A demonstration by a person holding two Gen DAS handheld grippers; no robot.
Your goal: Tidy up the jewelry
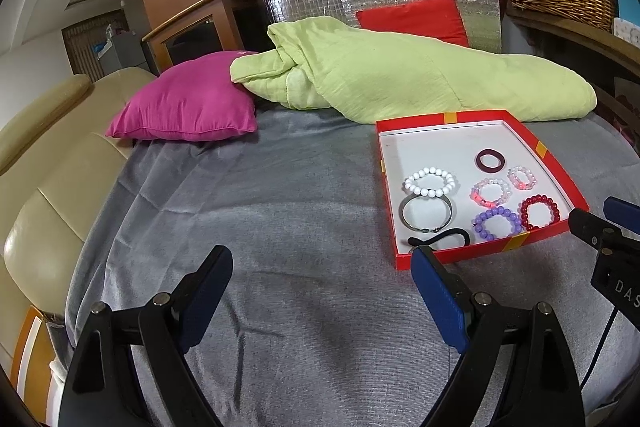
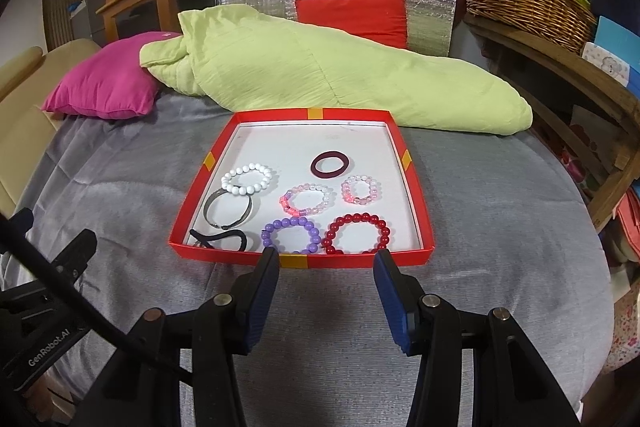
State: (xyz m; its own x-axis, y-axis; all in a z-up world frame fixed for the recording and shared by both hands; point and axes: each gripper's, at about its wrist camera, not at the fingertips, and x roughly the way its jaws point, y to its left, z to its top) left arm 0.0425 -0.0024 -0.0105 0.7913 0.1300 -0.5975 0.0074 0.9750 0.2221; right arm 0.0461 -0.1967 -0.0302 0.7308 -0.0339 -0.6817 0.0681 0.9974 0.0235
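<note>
Surface: a bed under a grey blanket (image 2: pixel 320 327), with a green quilt (image 2: pixel 320 75) and a magenta pillow (image 2: pixel 100 83) at the far side.
Jewelry location: all pieces lie inside the red box lid (image 2: pixel 416 195), which rests flat on the blanket.
Left column: white bead bracelet (image 2: pixel 247 179), metal bangle (image 2: pixel 228 209) touching it, black hair tie (image 2: pixel 224 241) at the near wall.
Right group: maroon ring (image 2: pixel 330 163), two pink bead bracelets (image 2: pixel 308 201) and (image 2: pixel 361 190), purple bead bracelet (image 2: pixel 291 235), red bead bracelet (image 2: pixel 358 233).
Right tool (image 2: pixel 326 283): half open, nothing between the pads, hovering just short of the near wall.
Left tool (image 1: pixel 322 287): wide open and empty, over bare blanket left of the lid.
Progress: sorting looks close to done, or not yet begun; I cannot tell which.
Risk, lid: it sits on soft bedding, so a downward press on the near wall could tip it and slide the beads together.
Risk, pick: purple and red bracelets lie close together against that wall; a pad may catch both or snag the rim.
Risk, bangle: it touches the white bracelet, so lifting either may drag the other.
</note>
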